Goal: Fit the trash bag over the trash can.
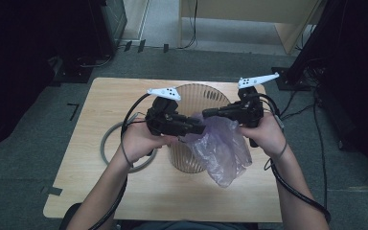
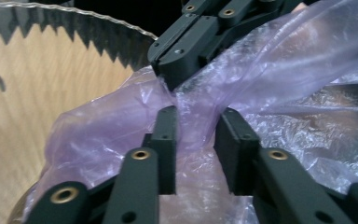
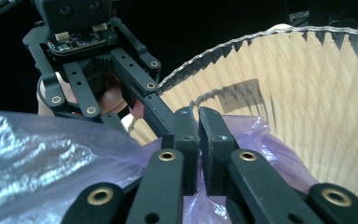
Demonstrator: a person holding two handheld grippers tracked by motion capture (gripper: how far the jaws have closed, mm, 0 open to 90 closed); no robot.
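A clear ribbed plastic bin (image 1: 206,93) stands in the middle of the wooden table (image 1: 100,191). A thin purple plastic bag (image 1: 223,148) hangs over its near rim and down its right side. My right gripper (image 3: 198,116) is shut on a fold of the bag (image 3: 265,135) just above the bin's mouth (image 3: 307,93). In the left gripper view its tips (image 2: 170,79) pinch the film. My left gripper (image 2: 196,116) faces it from the left, jaws apart, with bunched bag film (image 2: 284,70) between them. In the high view both grippers (image 1: 199,128) (image 1: 206,113) meet over the bin.
A grey ring (image 1: 106,143) lies on the table left of the bin, partly under the left forearm. Cables trail from both grippers. Dark equipment and cables stand on the carpet around the table, and light wooden furniture (image 1: 249,14) stands behind it.
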